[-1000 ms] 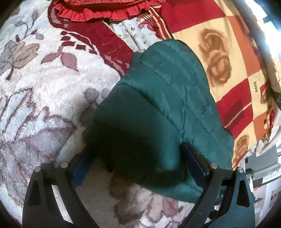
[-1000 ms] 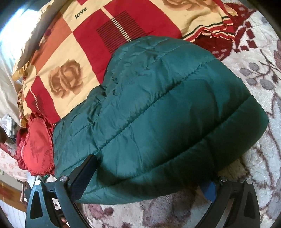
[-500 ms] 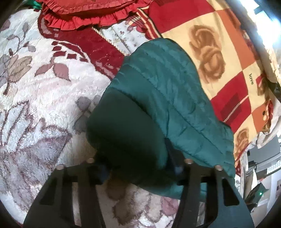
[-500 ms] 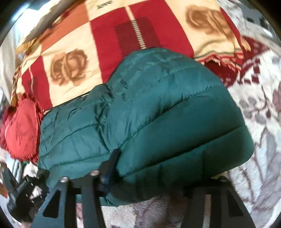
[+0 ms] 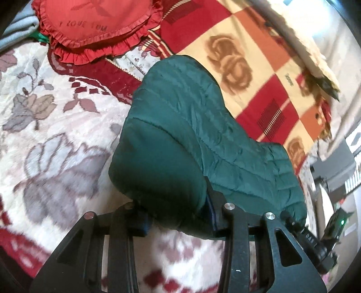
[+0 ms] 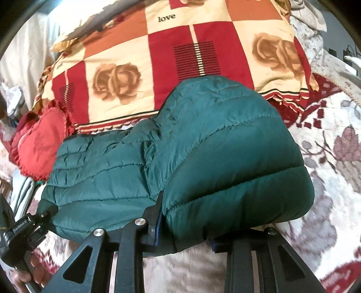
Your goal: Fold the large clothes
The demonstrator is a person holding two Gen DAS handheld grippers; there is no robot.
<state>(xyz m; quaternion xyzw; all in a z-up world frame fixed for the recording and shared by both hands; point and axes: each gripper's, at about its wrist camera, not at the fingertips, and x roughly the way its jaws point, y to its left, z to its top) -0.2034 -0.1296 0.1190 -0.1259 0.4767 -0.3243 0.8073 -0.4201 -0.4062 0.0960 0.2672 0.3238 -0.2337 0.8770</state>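
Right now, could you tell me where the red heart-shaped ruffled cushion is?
The red heart-shaped ruffled cushion lies at the top left of the left wrist view, on the floral bedspread beside the checked rose blanket, beyond the green quilted jacket.

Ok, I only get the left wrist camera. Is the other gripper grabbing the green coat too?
Observer: Yes. In the right wrist view, the right gripper has the near edge of the green coat bunched between its fingers, and its jaws are closing on it.
Operator: Is anybody's hand in that one?
Observer: Yes, a hand shows at the bottom left, wrapped round a black handle.
Operator: My blanket has a blurry word. What is it?
Observer: It reads "love", sharp here, on a cream square of the checked blanket.
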